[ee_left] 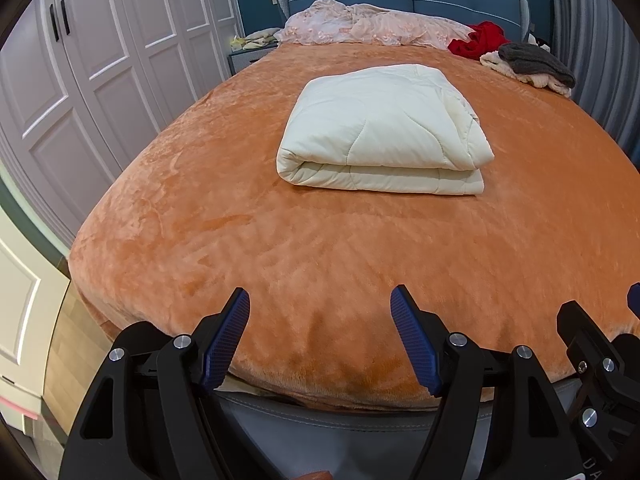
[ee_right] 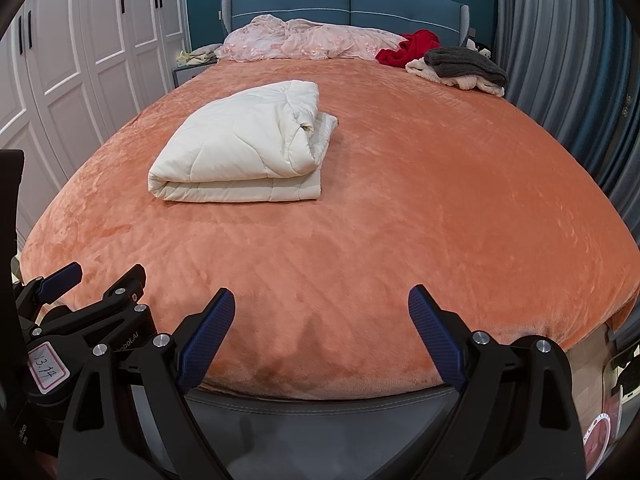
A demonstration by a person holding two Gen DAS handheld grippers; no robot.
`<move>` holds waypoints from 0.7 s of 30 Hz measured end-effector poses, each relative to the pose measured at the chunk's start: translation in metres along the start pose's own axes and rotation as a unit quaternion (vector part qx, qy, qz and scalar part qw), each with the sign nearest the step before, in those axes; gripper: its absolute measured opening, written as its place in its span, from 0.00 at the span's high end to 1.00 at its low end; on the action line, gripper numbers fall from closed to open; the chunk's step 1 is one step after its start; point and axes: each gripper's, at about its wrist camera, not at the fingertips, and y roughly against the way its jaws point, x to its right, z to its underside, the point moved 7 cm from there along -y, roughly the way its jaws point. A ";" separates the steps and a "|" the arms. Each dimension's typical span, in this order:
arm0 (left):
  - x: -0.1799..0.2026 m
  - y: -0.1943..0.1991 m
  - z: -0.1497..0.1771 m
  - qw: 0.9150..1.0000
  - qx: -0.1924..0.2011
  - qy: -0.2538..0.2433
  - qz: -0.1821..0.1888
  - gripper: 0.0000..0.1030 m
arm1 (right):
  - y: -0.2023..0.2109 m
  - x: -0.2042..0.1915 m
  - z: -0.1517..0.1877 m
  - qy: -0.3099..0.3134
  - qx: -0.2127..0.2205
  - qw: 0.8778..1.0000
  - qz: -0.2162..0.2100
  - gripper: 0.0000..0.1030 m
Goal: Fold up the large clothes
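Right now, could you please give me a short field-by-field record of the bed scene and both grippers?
surface: orange bedspread
main item: white quilt, folded, lying mid-bed
quilt contact: neither gripper touches it
left gripper: open, empty, at the foot of the bed
right gripper: open, empty, at the foot of the bed
near headboard: pink bedding, red garment, grey knit on a cream garment

1. I face a bed (ee_left: 280, 260) covered in orange plush.
2. A folded white quilt (ee_left: 380, 132) lies mid-bed.
3. A pink cover (ee_left: 372, 26), a red garment (ee_left: 478, 40) and a grey garment (ee_left: 536, 62) sit near the headboard.
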 end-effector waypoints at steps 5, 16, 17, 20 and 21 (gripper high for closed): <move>-0.001 0.002 -0.002 1.000 0.002 -0.001 0.000 0.33 | 0.000 0.000 0.000 0.000 0.000 1.000 0.000 0.17; 0.002 0.003 -0.002 1.000 0.008 0.005 0.009 0.33 | 0.002 -0.001 -0.004 -0.004 0.002 1.000 -0.004 0.17; 0.002 0.003 -0.002 1.000 0.009 0.005 0.010 0.33 | 0.002 0.000 -0.004 -0.004 0.002 1.000 -0.003 0.17; 0.002 0.003 -0.002 1.000 0.010 0.005 0.010 0.33 | 0.002 -0.001 -0.005 -0.005 0.002 1.000 -0.004 0.17; 0.002 0.004 -0.002 1.000 0.010 0.005 0.009 0.33 | 0.002 -0.001 -0.005 -0.005 0.002 1.000 -0.004 0.17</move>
